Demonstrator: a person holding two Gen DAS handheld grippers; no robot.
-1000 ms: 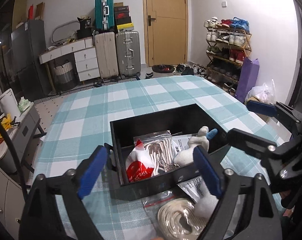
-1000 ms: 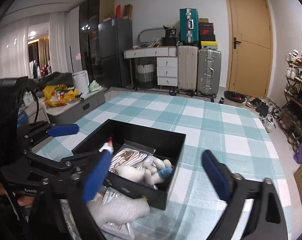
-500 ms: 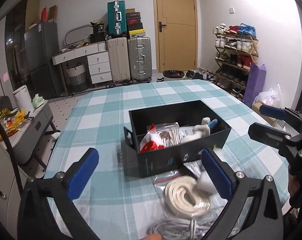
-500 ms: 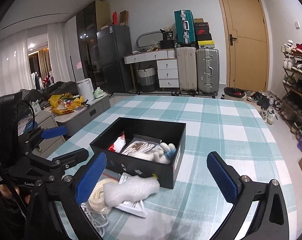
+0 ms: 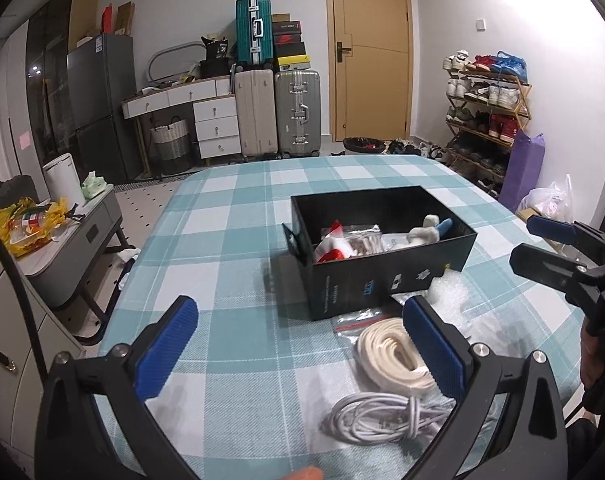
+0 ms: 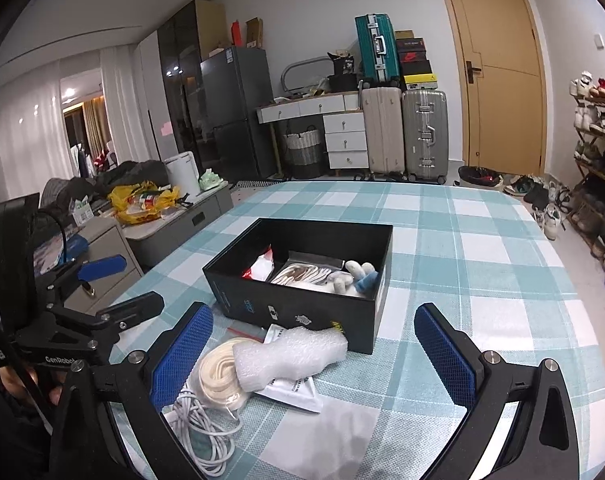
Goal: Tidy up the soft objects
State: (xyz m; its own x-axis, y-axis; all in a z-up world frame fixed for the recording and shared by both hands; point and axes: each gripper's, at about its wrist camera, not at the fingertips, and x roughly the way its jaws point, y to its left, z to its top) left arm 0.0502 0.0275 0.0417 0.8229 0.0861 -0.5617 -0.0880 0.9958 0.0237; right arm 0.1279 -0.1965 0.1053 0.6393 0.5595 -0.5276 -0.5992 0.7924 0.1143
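Bubble wrap [image 6: 290, 354] shows fully only from the right wrist, at 10 o'clock of the wide, empty right tool [image 6: 312, 356]; left tool [image 5: 302, 350] also wide, black box [image 5: 382, 276] at 1 o'clock on the table [image 5: 230, 248].

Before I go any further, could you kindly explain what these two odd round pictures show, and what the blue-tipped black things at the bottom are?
There is no robot here. A person holds a two-finger gripper in each hand, and each gripper carries a fisheye camera that looks out along its fingers, hence the rounded pictures. One picture is from the left gripper, the other from the right gripper; each also sees the other at its edge. The blue pads are the fingertips. Both grippers are open and hold nothing.

On the checked tablecloth stands an open black box that already holds a plush toy and some bagged items. In front of it, outside the box, lie a cream rope coil, a white cable bundle, a bubble-wrap piece and a white packet.
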